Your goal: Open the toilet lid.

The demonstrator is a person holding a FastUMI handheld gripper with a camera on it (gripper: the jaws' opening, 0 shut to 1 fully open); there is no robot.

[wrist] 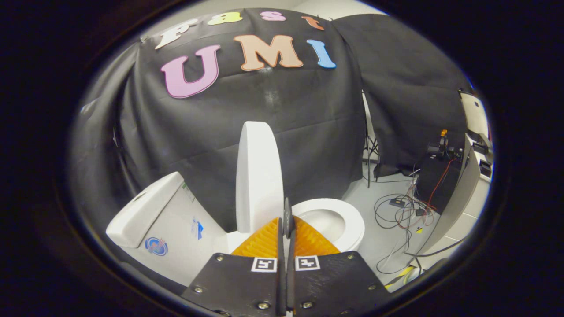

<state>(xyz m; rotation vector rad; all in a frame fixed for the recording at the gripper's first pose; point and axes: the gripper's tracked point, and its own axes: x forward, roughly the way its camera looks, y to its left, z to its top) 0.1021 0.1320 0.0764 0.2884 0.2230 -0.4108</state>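
Observation:
The white toilet lid [258, 176] stands raised, nearly upright, just beyond my fingers and slightly left of them. To its right the seat ring [348, 220] and the open bowl show. The white tank [154, 220] sits to the lid's left. My gripper [287, 220] is shut, its two fingers pressed together with nothing between them, tips close to the lid's lower edge. I cannot tell whether the tips touch the lid.
Loose cables and small electronic boxes [403, 209] lie on the grey floor to the right of the toilet. A light-coloured panel [458, 193] leans there too. Black cloth hangs behind the toilet.

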